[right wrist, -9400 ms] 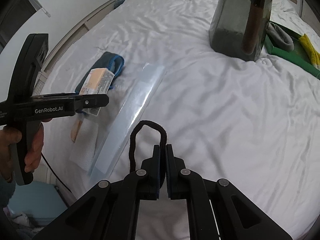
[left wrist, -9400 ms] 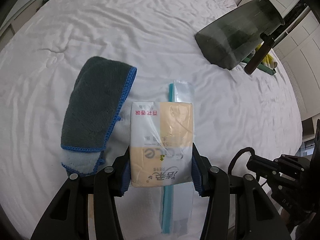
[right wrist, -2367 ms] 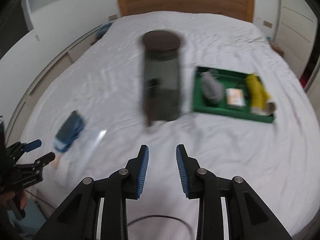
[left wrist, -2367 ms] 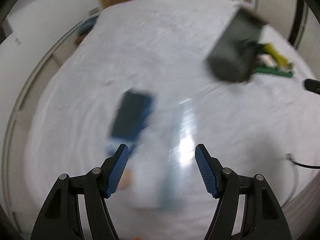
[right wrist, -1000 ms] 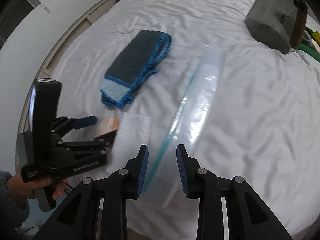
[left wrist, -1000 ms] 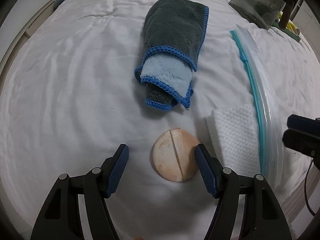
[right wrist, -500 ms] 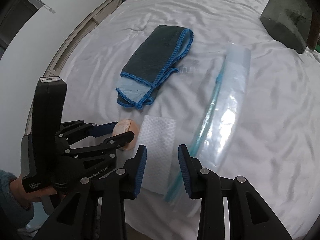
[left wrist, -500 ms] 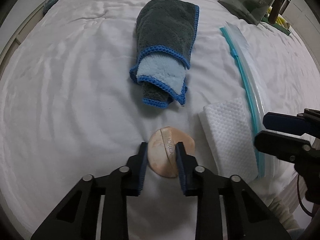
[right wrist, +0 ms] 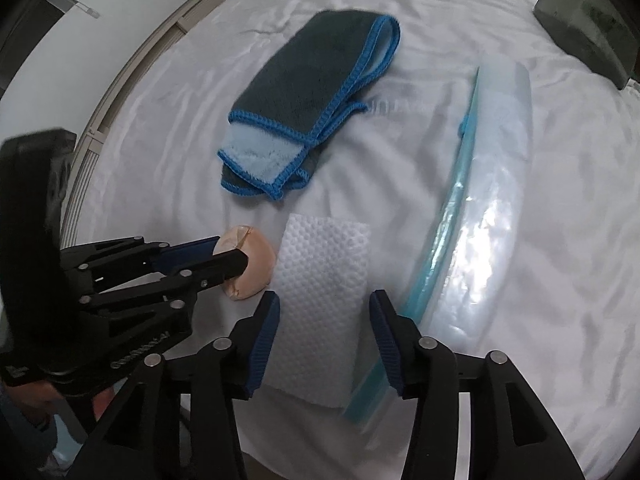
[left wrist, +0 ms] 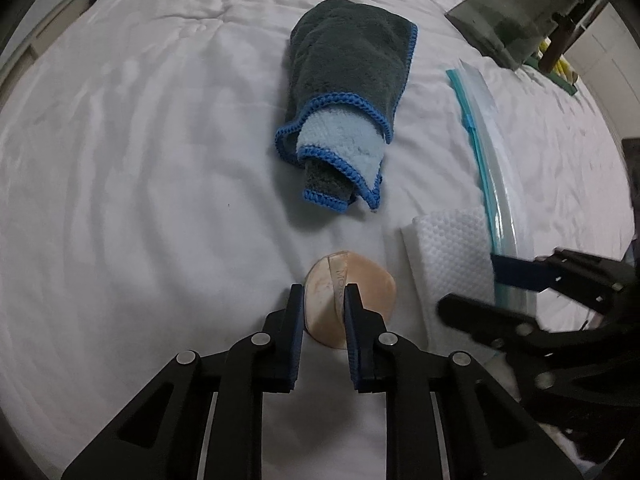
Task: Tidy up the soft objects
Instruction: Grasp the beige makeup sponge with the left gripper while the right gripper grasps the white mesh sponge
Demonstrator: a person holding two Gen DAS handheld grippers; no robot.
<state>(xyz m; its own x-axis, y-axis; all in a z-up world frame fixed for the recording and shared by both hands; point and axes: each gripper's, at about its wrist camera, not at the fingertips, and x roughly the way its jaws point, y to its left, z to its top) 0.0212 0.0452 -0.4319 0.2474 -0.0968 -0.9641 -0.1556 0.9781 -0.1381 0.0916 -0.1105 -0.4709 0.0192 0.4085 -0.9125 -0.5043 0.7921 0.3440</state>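
My left gripper [left wrist: 322, 298] is shut on the near edge of a round peach powder puff [left wrist: 360, 292] that lies on the white bed; the puff also shows in the right wrist view [right wrist: 256, 258]. My right gripper [right wrist: 324, 308] is open, one finger on each side of a white textured cloth [right wrist: 320, 276], just above it. The cloth lies beside the puff [left wrist: 446, 256]. A folded dark grey towel with blue trim [left wrist: 352, 92] lies farther off [right wrist: 312, 92]. A clear zip bag with a teal seal [right wrist: 492, 208] lies right of the cloth.
A dark smoky plastic bin [left wrist: 516, 20] stands at the far right of the bed, with a green tray edge [left wrist: 564, 84] behind it. The bed's near edge runs just under both grippers. The bed frame [right wrist: 132, 80] curves along the left.
My left gripper has closed further onto the puff. My right gripper has opened wide and come down around the white cloth.
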